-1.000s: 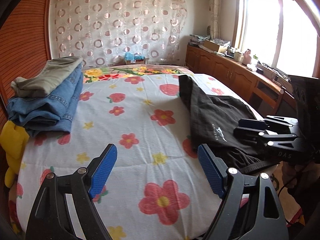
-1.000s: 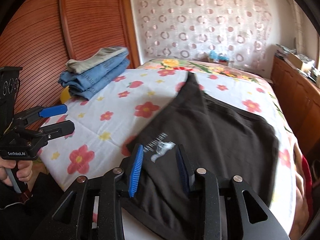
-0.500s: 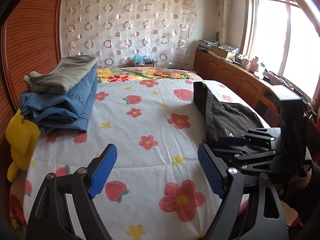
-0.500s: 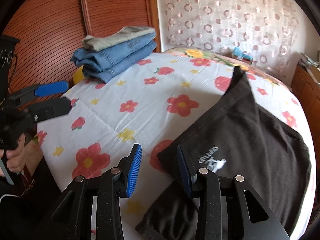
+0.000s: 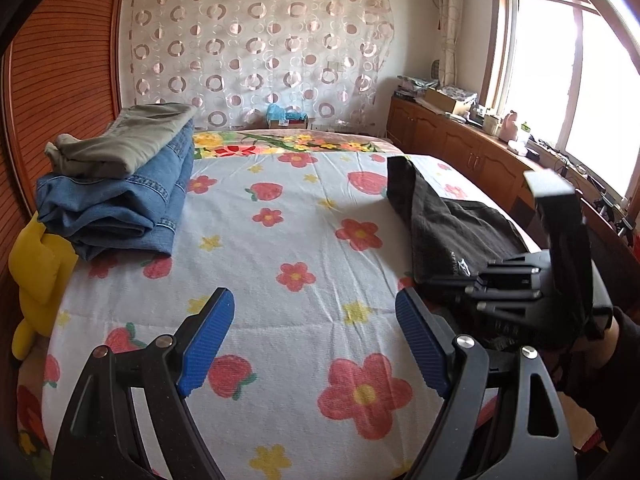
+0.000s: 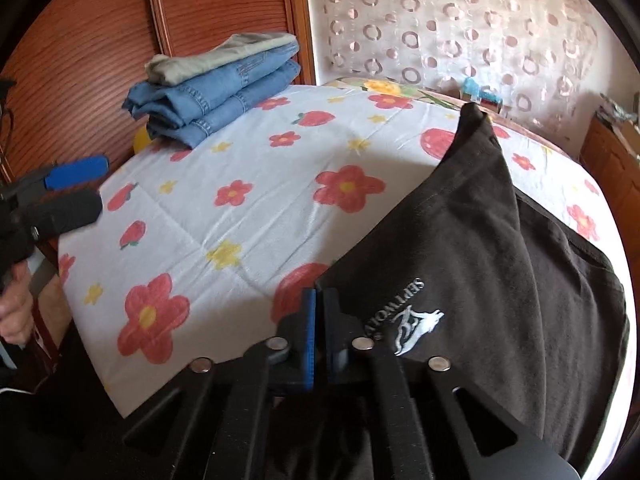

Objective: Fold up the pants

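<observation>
Black pants [image 6: 496,264] with a white logo lie on the right side of the flowered bed, one leg stretched toward the far end; they also show in the left wrist view [image 5: 448,224]. My right gripper [image 6: 320,312] is shut on the near corner of the black pants at the bed's front edge; it shows in the left wrist view [image 5: 440,282] too. My left gripper [image 5: 316,336] is open and empty above the bed's near edge, left of the pants. It appears at the left of the right wrist view [image 6: 80,188].
A stack of folded jeans and grey-green trousers [image 5: 120,188] sits at the bed's far left, by a wooden sliding door [image 5: 60,80]. A yellow plush toy [image 5: 36,272] hangs at the left edge. Wooden cabinets [image 5: 472,156] run under the window on the right.
My right gripper has closed from open onto the near corner of the black pants. My left gripper stayed open and drifted slightly over the bed's front edge.
</observation>
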The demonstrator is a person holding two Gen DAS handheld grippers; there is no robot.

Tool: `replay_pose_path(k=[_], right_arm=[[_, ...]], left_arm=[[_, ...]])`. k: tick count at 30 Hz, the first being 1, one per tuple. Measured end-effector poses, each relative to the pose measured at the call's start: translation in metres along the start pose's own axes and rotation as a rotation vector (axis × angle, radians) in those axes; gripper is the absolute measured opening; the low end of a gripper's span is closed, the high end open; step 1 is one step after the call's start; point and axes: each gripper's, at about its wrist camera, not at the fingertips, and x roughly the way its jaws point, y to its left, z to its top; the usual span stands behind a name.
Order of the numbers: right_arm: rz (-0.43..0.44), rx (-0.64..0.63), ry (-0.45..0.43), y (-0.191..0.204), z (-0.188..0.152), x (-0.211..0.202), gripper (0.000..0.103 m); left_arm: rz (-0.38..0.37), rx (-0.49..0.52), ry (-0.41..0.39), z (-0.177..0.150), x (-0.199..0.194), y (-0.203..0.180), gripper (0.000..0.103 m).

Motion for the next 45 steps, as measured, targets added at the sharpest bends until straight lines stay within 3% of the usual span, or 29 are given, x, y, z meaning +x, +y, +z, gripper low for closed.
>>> replay_pose_path(k=[9, 20, 31, 45], right_arm=[[-0.082, 0.049, -0.157, -0.034, 0.014, -0.061, 0.002], [-0.149, 0.093, -0.128, -0.072, 0.02, -0.068, 0.002], [-0.241, 0.086, -0.053, -0.098, 0.035, -0.038, 0.002], [-0.36, 0.13, -0.083, -0.106, 0.041, -0.042, 0.002]], left_arm=[[-0.059, 0.061, 0.032, 0.003, 0.014, -0.03, 0.084], [-0.175, 0.164, 0.07, 0.026, 0.047, -0.09, 0.084], [-0.146, 0.203, 0.169, -0.002, 0.075, -0.104, 0.084], [-0.136, 0.207, 0.174, -0.01, 0.071, -0.107, 0.084]])
